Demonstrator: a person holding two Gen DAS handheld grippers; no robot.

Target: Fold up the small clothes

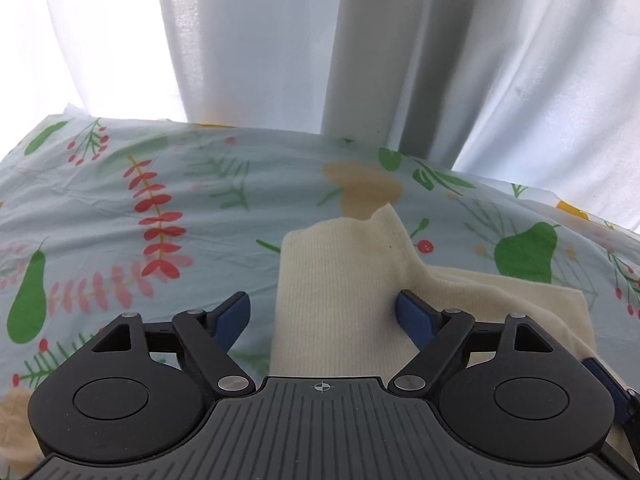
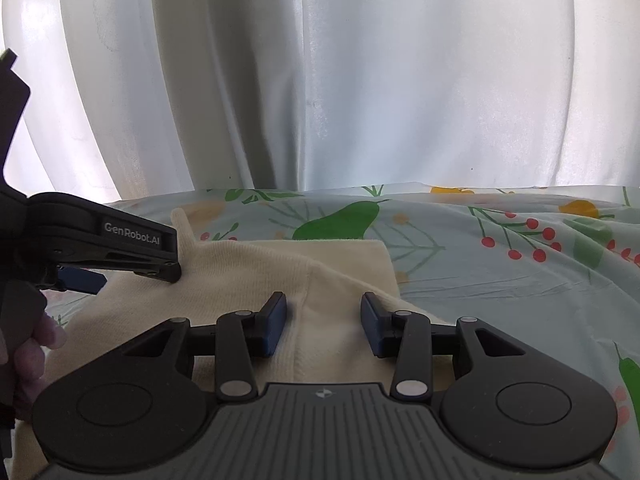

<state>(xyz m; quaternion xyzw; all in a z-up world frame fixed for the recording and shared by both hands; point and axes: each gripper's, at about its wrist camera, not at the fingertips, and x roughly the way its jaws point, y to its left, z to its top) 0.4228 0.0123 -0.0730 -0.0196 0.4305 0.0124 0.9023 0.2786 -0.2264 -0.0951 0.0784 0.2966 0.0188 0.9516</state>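
Note:
A cream knit garment (image 1: 340, 280) lies on a pale blue cloth with leaves and berries (image 1: 120, 208). My left gripper (image 1: 323, 312) is open and low over it, blue pads either side of a narrow folded part. In the right wrist view the same garment (image 2: 280, 264) spreads wider, with a ridge running between the jaws. My right gripper (image 2: 323, 324) is open just above the fabric. The left gripper's black body (image 2: 100, 240) shows at the left, resting over the garment's left part.
A white curtain (image 2: 320, 80) hangs close behind the far edge of the covered surface. The patterned cloth (image 2: 520, 272) is wrinkled to the right of the garment. A hand (image 2: 28, 352) holds the left gripper's handle at the lower left.

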